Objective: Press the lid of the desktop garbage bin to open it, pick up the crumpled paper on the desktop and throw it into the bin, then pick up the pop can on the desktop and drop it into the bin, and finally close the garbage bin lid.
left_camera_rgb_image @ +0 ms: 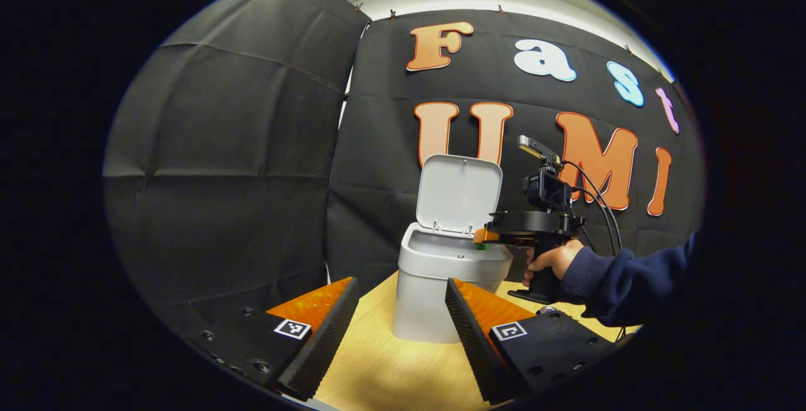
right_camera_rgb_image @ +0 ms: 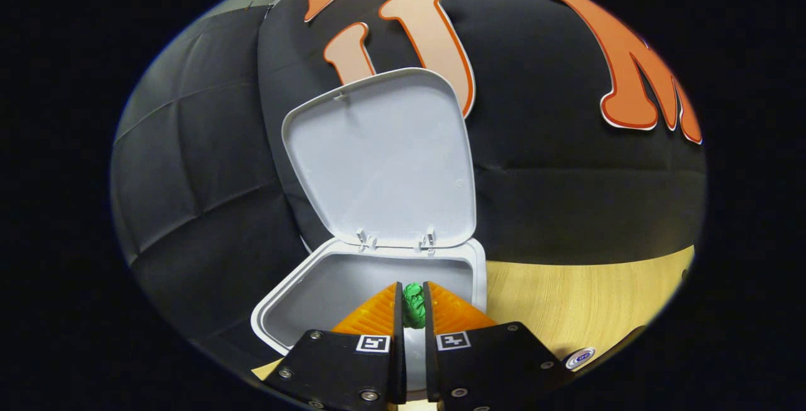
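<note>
The garbage bin (left_camera_rgb_image: pixel 434 272) stands on the wooden desktop (left_camera_rgb_image: pixel 390 367) with its lid (left_camera_rgb_image: pixel 458 194) swung up and standing near upright at the bin's back edge, hinged at twelve o'clock of the opening in the right gripper view. In that view the right gripper (right_camera_rgb_image: pixel 412 307) is clenched on the crumpled paper (right_camera_rgb_image: pixel 413 303) — a small green wad pinched between both fingers, which stand almost together with only the paper between them — and it hangs over the bin's open mouth, inside the line of the rim (right_camera_rgb_image: pixel 271 310). The pop can cannot be made out; a small round object (right_camera_rgb_image: pixel 579 357) lies on the desktop at about four o'clock of the right gripper view, too small to identify. In the left gripper view the left gripper (left_camera_rgb_image: pixel 403 320) is released, its fingers spread wide with nothing between them, low over the desktop with the bin straight ahead at twelve o'clock. Farther off at two o'clock, a hand (left_camera_rgb_image: pixel 553 260) in a dark blue sleeve (left_camera_rgb_image: pixel 623 282) holds the right gripper over the bin's right rim, a speck of green at its tips.
</note>
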{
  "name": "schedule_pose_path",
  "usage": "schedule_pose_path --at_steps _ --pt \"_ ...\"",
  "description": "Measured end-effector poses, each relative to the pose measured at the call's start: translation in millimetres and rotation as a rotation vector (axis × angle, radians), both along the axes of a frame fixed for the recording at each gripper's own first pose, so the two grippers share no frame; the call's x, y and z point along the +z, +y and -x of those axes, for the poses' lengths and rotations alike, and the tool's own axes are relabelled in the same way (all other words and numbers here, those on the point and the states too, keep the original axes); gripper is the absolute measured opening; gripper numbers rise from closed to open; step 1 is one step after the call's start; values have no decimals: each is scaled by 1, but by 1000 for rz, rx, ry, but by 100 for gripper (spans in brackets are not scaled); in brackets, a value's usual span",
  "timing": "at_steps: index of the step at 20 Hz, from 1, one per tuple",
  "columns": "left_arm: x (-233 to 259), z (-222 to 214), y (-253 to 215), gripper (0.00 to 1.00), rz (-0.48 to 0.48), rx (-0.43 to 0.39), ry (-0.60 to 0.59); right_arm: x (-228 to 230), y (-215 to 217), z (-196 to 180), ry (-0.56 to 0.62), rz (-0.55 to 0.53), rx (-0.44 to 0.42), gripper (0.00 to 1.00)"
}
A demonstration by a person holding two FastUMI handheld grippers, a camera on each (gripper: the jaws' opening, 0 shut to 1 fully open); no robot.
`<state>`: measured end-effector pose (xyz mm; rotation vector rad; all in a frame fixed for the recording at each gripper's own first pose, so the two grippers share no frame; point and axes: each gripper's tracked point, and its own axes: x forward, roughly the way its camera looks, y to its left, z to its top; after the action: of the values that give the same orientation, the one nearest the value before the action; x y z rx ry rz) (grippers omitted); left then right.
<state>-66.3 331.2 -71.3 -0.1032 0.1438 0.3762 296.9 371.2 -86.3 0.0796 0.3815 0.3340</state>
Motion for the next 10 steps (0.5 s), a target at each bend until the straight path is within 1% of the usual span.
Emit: schedule_pose_path --at_steps 2,3,4,5,6,7,9,10 --pt "-3 -4 -3 88 2 -13 9 -4 7 5 -2 6 36 15" --pt "-4 -6 -4 88 1 -19 10 -5 11 7 -8 13 56 21" --pt "-4 -6 -5 88 -2 -24 10 -5 12 10 -21 32 65 23" --pt "-4 -7 -6 89 -3 -27 11 -5 12 11 -32 50 71 28" --pt "-5 -8 -6 88 -5 -31 10 -5 13 13 -45 63 75 30" --pt "-4 -8 -6 88 -7 -32 10 -3 13 14 -58 72 85 43" --pt "-3 -9 -7 88 -11 -33 9 5 9 15 -100 95 85 84" --pt "-3 -9 -8 88 -13 -35 8 11 5 18 -131 107 80 81"
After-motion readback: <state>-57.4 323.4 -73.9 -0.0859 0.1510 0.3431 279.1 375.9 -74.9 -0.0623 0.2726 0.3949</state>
